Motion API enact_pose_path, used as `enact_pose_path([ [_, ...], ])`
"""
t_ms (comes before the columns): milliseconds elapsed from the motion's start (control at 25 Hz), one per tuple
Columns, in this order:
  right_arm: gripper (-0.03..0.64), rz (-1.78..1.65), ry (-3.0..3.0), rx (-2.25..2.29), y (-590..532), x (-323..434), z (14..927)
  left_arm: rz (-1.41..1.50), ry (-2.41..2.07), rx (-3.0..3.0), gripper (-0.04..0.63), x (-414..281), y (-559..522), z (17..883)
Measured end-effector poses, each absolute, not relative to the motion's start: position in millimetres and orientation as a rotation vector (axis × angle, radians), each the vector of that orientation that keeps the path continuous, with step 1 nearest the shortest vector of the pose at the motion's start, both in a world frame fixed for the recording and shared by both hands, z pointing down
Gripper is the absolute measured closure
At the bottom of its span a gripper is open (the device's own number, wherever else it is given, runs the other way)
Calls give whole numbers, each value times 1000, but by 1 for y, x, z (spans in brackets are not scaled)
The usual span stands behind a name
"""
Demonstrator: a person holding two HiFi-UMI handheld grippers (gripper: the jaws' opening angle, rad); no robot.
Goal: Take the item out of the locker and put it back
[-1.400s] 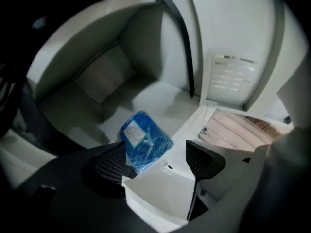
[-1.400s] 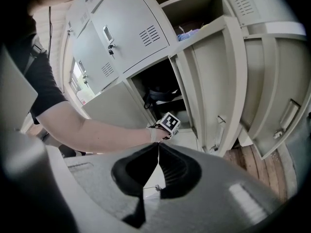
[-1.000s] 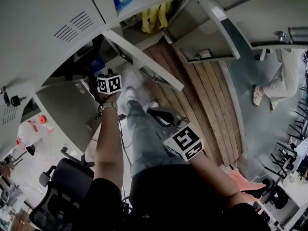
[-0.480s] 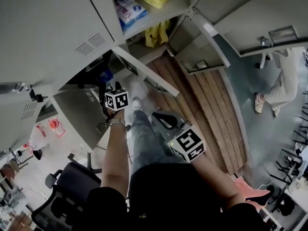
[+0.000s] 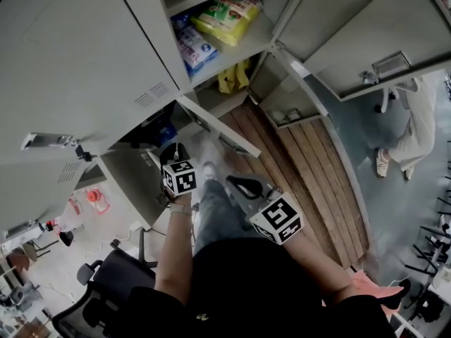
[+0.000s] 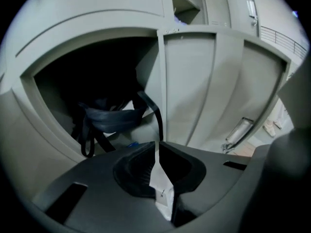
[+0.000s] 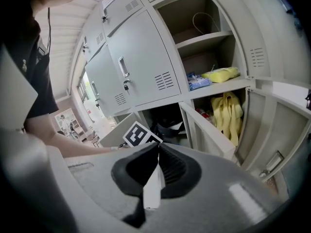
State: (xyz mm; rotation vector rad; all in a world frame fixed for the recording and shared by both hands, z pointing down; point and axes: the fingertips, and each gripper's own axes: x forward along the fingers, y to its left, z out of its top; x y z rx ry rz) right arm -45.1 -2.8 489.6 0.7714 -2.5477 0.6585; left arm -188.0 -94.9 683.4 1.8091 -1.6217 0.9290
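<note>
A dark bag with black straps lies inside the open lower locker; it also shows as a bluish-dark shape and behind the marker cube. My left gripper points into that locker from just outside it, a short way from the bag. Its jaws have just been closing and now meet with nothing between them. In the head view the left gripper is held up beside the locker's open door. My right gripper is shut and empty, lower and to the right.
The neighbouring locker is open: a yellow pack and a blue-white pack on its shelf, a yellow cloth below. Its door juts out between the grippers. An office chair stands left; a person is at right.
Both hands have risen along the lockers. The head view has tilted up, so the shelf with the packs has come into sight and the grippers sit lower in the picture.
</note>
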Motion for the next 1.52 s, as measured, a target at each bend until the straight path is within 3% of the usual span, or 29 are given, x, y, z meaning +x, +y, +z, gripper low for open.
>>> enact_pose_path([
  [200,617,648,-2563,804,-15,-47,474,892,-1544,1896,577,-176,-90,635],
  [880,617,595,-2619,951,-41,-36,427,618,-1226,2291,581,-115,-64,474],
  [1520,617,526,-2661,1023,-41,-47,389,343,-1025,2394,581,-106,-42,404],
])
